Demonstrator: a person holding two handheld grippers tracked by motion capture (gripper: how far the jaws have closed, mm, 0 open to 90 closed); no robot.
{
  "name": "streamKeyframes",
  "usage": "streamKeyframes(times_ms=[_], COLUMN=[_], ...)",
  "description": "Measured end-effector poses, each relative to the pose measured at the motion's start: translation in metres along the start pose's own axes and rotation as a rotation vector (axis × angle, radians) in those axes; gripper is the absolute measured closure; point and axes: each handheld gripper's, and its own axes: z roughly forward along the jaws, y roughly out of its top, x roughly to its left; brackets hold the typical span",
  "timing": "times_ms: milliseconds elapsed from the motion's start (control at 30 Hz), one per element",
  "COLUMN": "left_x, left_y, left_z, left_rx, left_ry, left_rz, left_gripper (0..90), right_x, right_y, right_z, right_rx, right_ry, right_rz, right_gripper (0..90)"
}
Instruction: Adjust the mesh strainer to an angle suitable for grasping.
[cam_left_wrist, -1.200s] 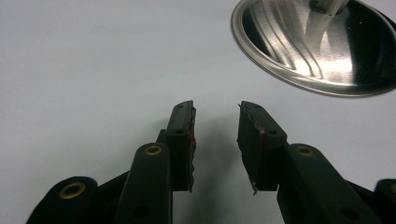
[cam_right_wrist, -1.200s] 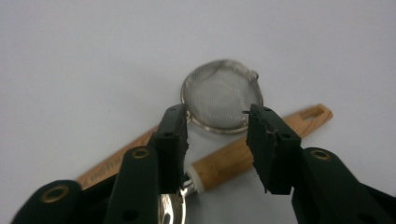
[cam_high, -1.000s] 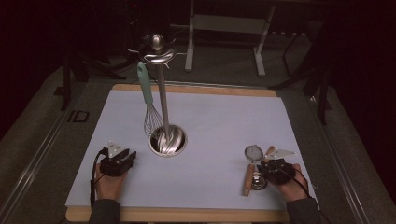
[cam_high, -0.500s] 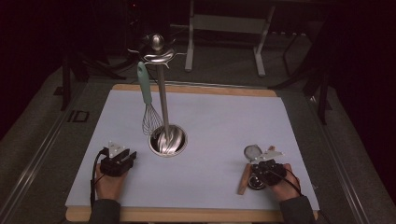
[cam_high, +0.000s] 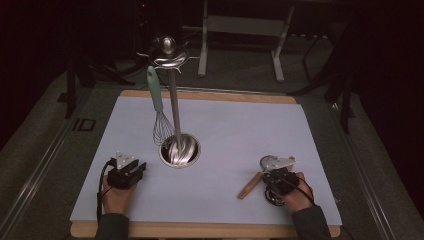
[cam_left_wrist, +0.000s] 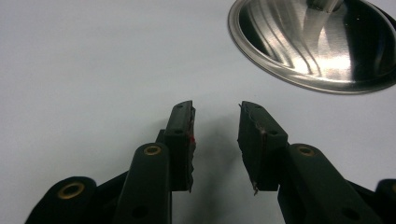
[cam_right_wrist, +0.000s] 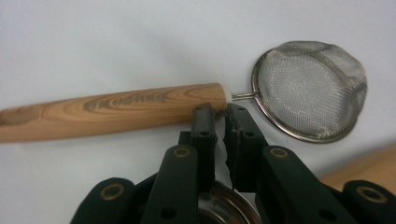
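Since a second ago our right gripper (cam_right_wrist: 219, 112) has slid back along the strainer (cam_right_wrist: 309, 88), jaws nearly shut at its wooden handle (cam_right_wrist: 112, 112) on the table; our left gripper (cam_left_wrist: 215, 122) idles half-open. A shallow bite could slip off.

Left hand-held gripper (cam_left_wrist: 215, 140) parted (right (cam_right_wrist: 219, 140) near-shut).

Teal whisk handle (cam_high: 155, 89), wood-grain strainer handle (cam_right_wrist: 116, 109)

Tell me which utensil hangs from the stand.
The whisk with the teal handle hangs from the stand. The wooden-handled strainer lies flat on the table by the right gripper.
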Motion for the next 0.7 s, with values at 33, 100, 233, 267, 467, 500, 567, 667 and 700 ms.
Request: streamKeyframes(times_ms=[33,100,233,267,467,500,567,667,700], left_x=[0.000,0.000,0.000,0.000,0.000,0.000,0.000,-0.001,-0.001], left_y=[0.000,0.000,0.000,0.000,0.000,0.000,0.000,0.000,0.000], left_z=[0.000,0.000,0.000,0.000,0.000,0.000,0.000,0.000,0.000], left_rx=[0.000,0.001,0.001,0.001,-0.001,0.000,0.001,-0.001,0.000], left_ry=[0.000,0.000,0.001,0.001,0.001,0.000,0.000,0.002,0.002], left_rz=[0.000,0.001,0.002,0.002,0.004,0.004,0.004,0.005,0.006], left_gripper=[65.9,65.9,65.9,65.9,65.8,65.9,65.9,65.9,65.9], right_x=[0.001,0.002,0.005,0.006,-0.003,-0.008,-0.021,-0.034,-0.038], right_y=[0.001,0.002,0.006,0.007,0.008,0.008,0.006,0.004,0.002], right_z=[0.002,0.003,0.006,0.008,0.000,-0.003,-0.011,-0.019,-0.021], right_rx=[-0.006,-0.010,-0.016,-0.017,-0.053,-0.067,-0.088,-0.098,-0.098], right_ry=[0.008,0.011,0.025,0.028,-0.006,-0.017,-0.042,-0.076,-0.086], right_rz=[0.001,-0.001,-0.005,-0.009,0.008,0.026,0.072,0.105,0.108], right_gripper=[82.0,82.0,81.2,80.3,79.2,79.3,79.2,74.2,71.8])
